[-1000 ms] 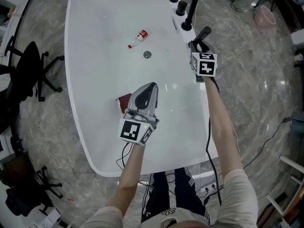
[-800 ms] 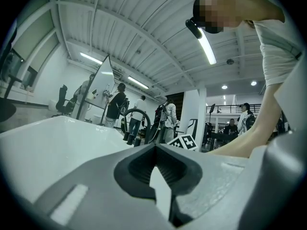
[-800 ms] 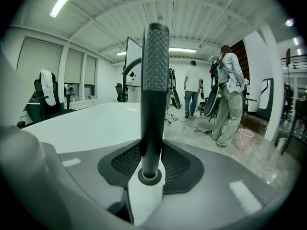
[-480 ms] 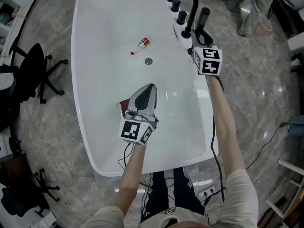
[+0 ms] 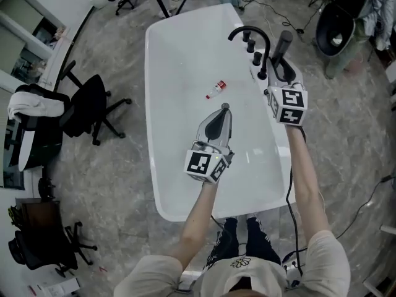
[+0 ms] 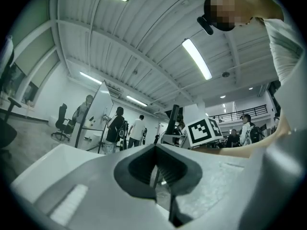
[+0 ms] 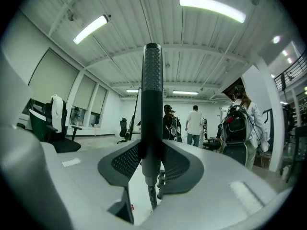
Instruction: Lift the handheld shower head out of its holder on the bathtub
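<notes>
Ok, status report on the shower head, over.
Left gripper shut, empty, over bathtub. Right gripper shut on handheld shower head, hose visible below. Black faucet close beside.

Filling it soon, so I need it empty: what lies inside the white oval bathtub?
A small red-and-white bottle lies on the floor of the white oval bathtub. The left gripper hangs over part of that floor, so anything beneath it is hidden.

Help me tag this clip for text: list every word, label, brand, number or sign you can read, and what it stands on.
No text is readable in any view.
Small bottle in the bathtub: red label, print too small to read.
Marker cubes: black-and-white square patterns only, no letters or numbers.
Shirt print: small graphic, too blurred to read.
</notes>
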Available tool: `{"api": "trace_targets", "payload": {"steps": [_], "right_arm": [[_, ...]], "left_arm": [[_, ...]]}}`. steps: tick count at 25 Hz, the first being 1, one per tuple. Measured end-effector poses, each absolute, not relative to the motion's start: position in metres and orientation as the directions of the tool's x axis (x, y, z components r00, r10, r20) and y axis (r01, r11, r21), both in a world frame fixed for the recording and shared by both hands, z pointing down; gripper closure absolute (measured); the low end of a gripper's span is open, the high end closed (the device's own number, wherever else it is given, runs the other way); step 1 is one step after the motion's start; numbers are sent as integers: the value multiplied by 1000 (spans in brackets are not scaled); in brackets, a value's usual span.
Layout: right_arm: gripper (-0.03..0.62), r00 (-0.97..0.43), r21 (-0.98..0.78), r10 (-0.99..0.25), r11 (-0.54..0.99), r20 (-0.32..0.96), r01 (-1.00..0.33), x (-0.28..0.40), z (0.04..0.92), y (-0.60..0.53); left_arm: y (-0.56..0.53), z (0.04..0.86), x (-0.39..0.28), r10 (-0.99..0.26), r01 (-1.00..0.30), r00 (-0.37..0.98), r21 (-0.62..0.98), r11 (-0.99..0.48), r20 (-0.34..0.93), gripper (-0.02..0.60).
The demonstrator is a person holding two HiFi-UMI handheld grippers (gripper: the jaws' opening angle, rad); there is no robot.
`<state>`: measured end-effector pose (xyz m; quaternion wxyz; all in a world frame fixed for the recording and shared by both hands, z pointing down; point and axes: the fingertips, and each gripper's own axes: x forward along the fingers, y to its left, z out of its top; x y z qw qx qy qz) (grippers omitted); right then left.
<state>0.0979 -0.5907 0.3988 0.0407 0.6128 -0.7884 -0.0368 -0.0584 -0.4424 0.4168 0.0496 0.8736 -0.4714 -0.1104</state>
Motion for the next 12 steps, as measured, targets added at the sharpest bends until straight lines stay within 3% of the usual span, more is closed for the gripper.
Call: {"api": "trace_targets", "payload": {"steps": [8, 12], "right_arm": [[447, -295, 76, -950, 288, -99, -955, 78, 259, -463], [447, -355, 65, -925, 349, -136, -935, 55, 231, -404]], "left_arm": [[-359, 303, -92, -856, -849, 478, 145, -508, -199, 581], [-340, 270, -97, -838, -843, 488, 114, -525, -244, 581]]}}
